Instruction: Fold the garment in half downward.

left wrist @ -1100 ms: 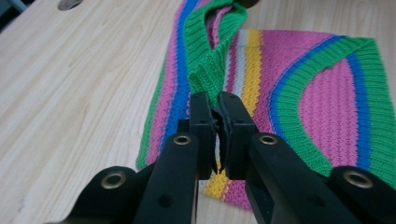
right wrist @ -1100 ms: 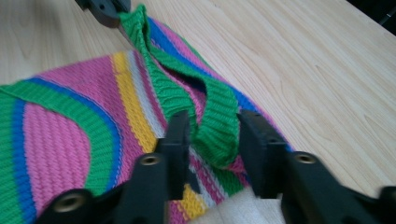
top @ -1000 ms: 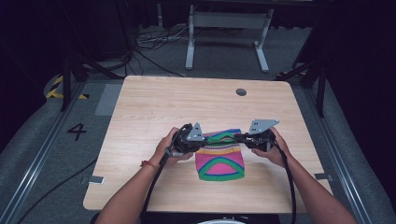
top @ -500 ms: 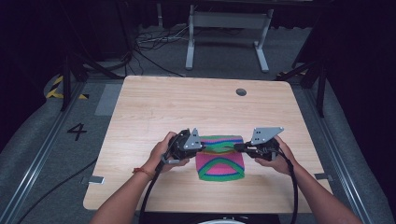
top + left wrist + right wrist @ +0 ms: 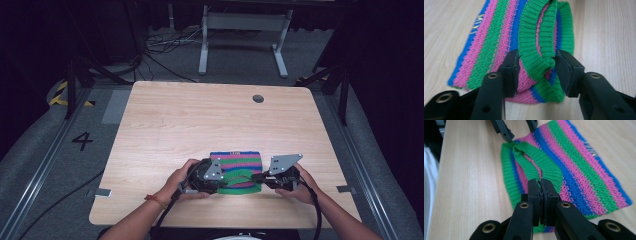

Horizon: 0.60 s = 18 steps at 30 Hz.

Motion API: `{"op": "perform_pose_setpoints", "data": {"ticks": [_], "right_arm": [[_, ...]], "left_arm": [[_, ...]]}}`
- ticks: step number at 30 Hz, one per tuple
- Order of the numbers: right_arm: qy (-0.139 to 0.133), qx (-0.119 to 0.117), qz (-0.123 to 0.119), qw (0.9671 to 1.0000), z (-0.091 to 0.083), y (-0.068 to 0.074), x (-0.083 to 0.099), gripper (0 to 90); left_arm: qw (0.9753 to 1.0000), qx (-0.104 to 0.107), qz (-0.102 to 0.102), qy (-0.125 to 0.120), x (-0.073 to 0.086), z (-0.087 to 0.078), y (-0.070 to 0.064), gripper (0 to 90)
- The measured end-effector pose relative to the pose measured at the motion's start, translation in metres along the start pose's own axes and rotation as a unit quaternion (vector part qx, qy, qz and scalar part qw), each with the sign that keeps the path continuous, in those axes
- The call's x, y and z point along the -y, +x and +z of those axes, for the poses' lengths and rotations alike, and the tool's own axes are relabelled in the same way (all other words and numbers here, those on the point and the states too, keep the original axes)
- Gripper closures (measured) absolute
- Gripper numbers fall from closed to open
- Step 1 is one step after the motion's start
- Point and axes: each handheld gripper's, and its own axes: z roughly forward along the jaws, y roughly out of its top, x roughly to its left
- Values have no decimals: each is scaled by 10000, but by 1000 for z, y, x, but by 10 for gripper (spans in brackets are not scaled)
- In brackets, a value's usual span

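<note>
A knitted cloth [image 5: 240,167] striped pink, green and blue lies flat on the table [image 5: 200,125], near its front edge. The left gripper [image 5: 536,67] gapes around the green ribbed hem; the right gripper [image 5: 540,192] pinches that hem.

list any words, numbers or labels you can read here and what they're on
"4": dark numeral painted on the grey floor left of the table.
Yellow stitched lettering on the blue end stripe of the striped knit piece: too blurred to read in the left gripper view, too small in the high view.
No readable text on either hand-held gripper or on the table.
</note>
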Motion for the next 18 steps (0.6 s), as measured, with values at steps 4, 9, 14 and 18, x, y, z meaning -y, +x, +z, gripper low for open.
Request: {"op": "perform_pose_setpoints", "data": {"ticks": [4,9,14,18], "right_arm": [[124,-31,-48,9999,4,3,6,871],[236,-23,-17,9997,12,3,16,862],[155,-51,106,9998,14,3,22,863],[111,129,31,9999,17,3,25,869]], "left_arm": [[9989,374,218,157,1,8,-5,720],[9985,542,-20,50,9,13,-5,864],[9985,506,-163,-93,15,14,-6,864],[9985,499,-222,-107,15,15,-2,868]]}}
